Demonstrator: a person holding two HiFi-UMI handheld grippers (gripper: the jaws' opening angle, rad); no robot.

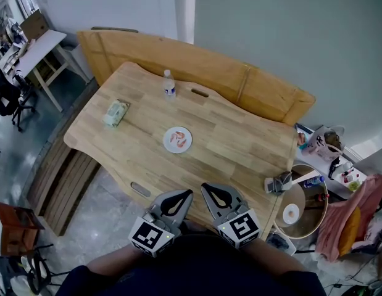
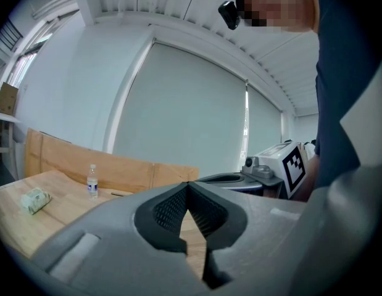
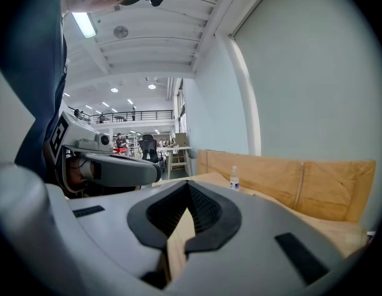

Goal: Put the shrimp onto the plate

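A small white plate (image 1: 178, 139) sits near the middle of the wooden table (image 1: 234, 147), with pink shrimp (image 1: 177, 140) lying on it. Both grippers hang at the table's near edge, close to the person's body and well short of the plate. My left gripper (image 1: 188, 193) is shut with nothing in it; its jaw tips meet in the left gripper view (image 2: 188, 184). My right gripper (image 1: 204, 187) is likewise shut and empty, tips together in the right gripper view (image 3: 189, 184). The plate is hidden in both gripper views.
A water bottle (image 1: 169, 84) stands at the table's far side and a greenish packet (image 1: 116, 112) lies at the left. A leaning wooden board (image 1: 265, 91) backs the table. A small grey device (image 1: 278, 182) sits at the right edge, beside a round stool (image 1: 302, 208) and bags.
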